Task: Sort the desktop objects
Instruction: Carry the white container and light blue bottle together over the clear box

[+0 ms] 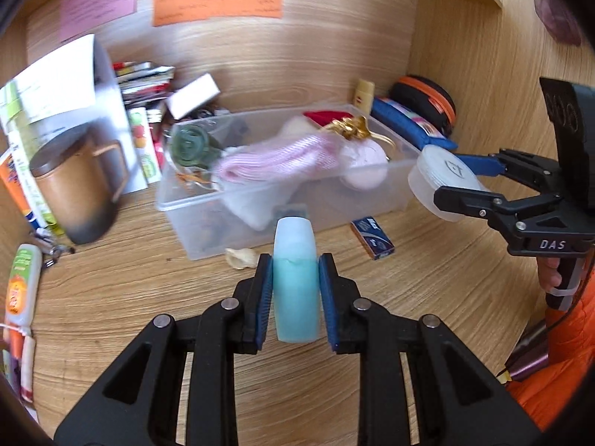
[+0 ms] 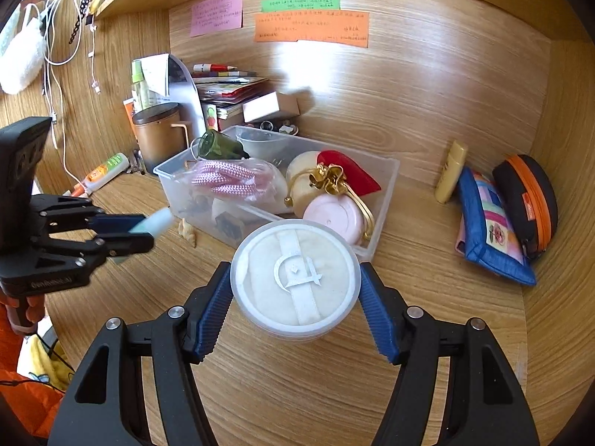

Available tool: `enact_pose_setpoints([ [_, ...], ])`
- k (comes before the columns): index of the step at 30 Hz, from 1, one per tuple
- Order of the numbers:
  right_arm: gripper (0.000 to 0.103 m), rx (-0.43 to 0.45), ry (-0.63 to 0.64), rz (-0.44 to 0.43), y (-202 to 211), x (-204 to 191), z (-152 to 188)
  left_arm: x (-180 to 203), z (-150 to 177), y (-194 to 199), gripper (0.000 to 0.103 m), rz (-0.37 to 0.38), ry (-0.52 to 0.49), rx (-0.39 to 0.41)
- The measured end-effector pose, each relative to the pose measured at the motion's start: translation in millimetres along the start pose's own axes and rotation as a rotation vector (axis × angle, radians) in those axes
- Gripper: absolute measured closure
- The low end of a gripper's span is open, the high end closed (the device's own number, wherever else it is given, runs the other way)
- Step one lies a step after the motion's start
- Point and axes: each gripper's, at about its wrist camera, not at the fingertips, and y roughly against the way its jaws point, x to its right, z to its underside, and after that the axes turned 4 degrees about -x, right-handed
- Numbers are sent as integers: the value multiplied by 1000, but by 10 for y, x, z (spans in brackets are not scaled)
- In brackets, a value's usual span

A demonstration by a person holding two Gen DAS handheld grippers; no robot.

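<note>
Bench (image 2: 409, 260) of pale wood-grain laminate, walled at back and sides.

Left gripper (image 1: 295, 286): blue ribbed jaws closed narrow on a small translucent bottle of turquoise liquid (image 1: 295, 282), held upright, clear of the bench surface and in front of the bin.

Right gripper (image 2: 295, 290): jaws about half spread, clamped on either side of a round frosted plastic jar with a white puff and strap under its lid (image 2: 295, 278), held beside the bin's near right corner.

Clear rectangular plastic storage bin (image 2: 390, 174), mid-bench: holds a pink-and-white woven cloth in plastic wrap (image 2: 230, 180), a dark green rose-shaped item (image 2: 217, 146), a red heart-shaped piece (image 2: 357, 174), a gold ribbon bow (image 2: 329, 178), a round pink compact (image 2: 336, 217).

Loose on the bench: small dark-blue box (image 1: 372, 238) just in front of the bin; pale crumpled scrap (image 1: 241, 258), possibly paper, view too blurred to tell.

Right wall: blue patchwork fabric pouch (image 2: 487, 230), black oval case with orange zip (image 2: 528, 200), yellow tube (image 2: 450, 171).

Left: brown lidded mug (image 2: 158, 135).
</note>
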Motion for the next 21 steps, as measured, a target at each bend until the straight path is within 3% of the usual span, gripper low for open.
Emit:
enact_pose_setpoints([
  [8, 40, 8, 3, 6, -31, -4, -165, -265, -100, 226, 79, -22, 72, 83],
  [21, 40, -10, 21, 58, -255, 48, -401, -532, -471, 89, 79, -12, 47, 117],
])
